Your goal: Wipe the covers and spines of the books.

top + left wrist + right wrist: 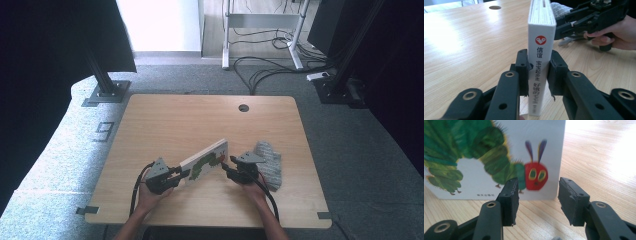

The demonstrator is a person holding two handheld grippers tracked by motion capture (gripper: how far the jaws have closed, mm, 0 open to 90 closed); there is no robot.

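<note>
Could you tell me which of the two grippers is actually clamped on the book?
The left gripper: its jaws squeeze the white caterpillar board book's spine; the right gripper stands open.

Both black tools carry grey triangular plates and black cables.

Left tongs clamped shut, right tongs parted, both level

The book stands upright on its edge on the tabletop, near the front and a little right of centre. It's a thick white board book, and its cover shows a green caterpillar with a red face, yellow-green eyes and purple feelers. The white spine carries a red heart-shaped logo and a column of dark Chinese characters. It's closed, pages stacked tight at the top.
</note>
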